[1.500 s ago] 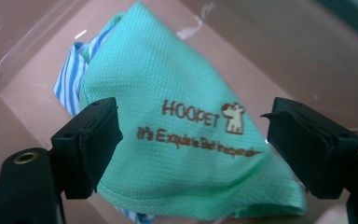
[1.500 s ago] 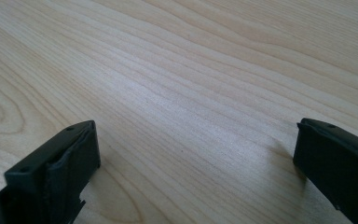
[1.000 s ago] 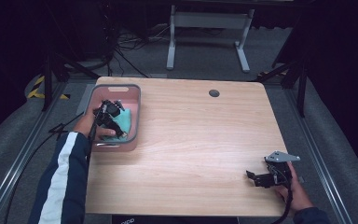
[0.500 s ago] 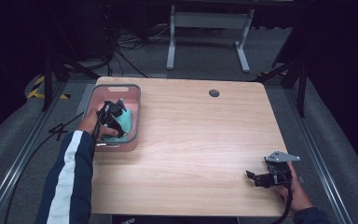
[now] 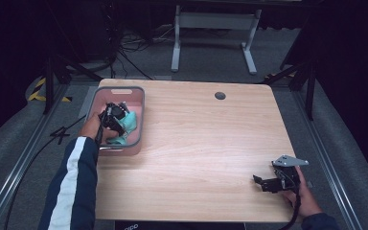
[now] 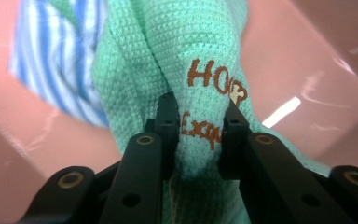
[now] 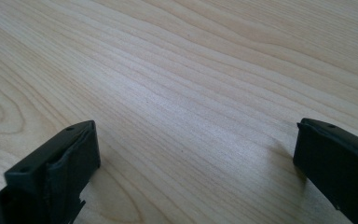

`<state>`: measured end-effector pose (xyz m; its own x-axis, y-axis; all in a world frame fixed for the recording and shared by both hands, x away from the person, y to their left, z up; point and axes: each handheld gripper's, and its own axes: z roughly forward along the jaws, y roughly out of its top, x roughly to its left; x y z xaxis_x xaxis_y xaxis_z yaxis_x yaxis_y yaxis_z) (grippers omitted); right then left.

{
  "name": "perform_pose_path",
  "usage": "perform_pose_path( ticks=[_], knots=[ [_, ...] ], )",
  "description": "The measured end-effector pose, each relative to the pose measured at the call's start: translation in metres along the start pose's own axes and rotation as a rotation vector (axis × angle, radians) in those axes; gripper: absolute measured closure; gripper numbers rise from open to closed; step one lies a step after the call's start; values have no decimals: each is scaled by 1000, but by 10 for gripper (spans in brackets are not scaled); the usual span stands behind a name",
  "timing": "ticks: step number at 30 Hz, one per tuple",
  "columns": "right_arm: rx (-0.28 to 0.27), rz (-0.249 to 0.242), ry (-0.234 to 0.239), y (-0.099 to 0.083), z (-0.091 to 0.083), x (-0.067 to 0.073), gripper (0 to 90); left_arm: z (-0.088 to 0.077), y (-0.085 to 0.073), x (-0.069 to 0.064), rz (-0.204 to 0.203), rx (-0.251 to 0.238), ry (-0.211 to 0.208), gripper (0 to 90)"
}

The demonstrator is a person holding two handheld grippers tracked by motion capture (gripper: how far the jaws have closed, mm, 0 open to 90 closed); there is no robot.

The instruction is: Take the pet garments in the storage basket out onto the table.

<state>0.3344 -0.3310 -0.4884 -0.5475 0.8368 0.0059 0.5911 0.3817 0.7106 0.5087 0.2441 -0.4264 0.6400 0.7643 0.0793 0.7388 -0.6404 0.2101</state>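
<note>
A pink bin [image 5: 137, 120] stands at the far left corner of the wooden table [image 5: 196, 143], its long side along the left edge. Inside it lies a green knitted cloth [image 5: 129, 122], and in the left gripper view a blue and white striped cloth [image 6: 60, 60] lies under and behind the green one, against the pink wall. The left gripper [image 5: 112, 117] is lowered into the bin, and the person's hand and dark sleeve with a white stripe [image 5: 74, 177] cover the near part of the bin. In the left gripper view its two black jaws are clenched on a raised fold of the green knitted cloth [image 6: 200, 79], which stands between them. Brown stitched letters are on this fold: the upper word reads about "HOO", the lower begins "Exp", and the rest is hidden by the jaw. The right gripper [image 5: 268, 183] rests near the near right corner of the table, well apart from the bin, with its jaws spread wide over bare wood. A small dark round hole [image 5: 220, 95] is in the table near the far edge. Beyond the far edge, a grey metal stand [image 5: 211, 28] and black cables [image 5: 124, 52] are on the floor.
</note>
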Motion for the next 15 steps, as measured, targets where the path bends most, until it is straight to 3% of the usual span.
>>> perform_pose_path(
  ticks=[4, 6, 15],
  knots=[
    [0, 0, 0, 0, 0, 0, 7, -11, -5, 1, -9, -69, -8, 766],
    [0, 0, 0, 0, 0, 0, 7, -18, -7, 2, -9, -87, 16, 766],
    [0, 0, 0, 0, 0, 0, 7, -52, -23, -2, -8, -252, 52, 766]
  ],
)
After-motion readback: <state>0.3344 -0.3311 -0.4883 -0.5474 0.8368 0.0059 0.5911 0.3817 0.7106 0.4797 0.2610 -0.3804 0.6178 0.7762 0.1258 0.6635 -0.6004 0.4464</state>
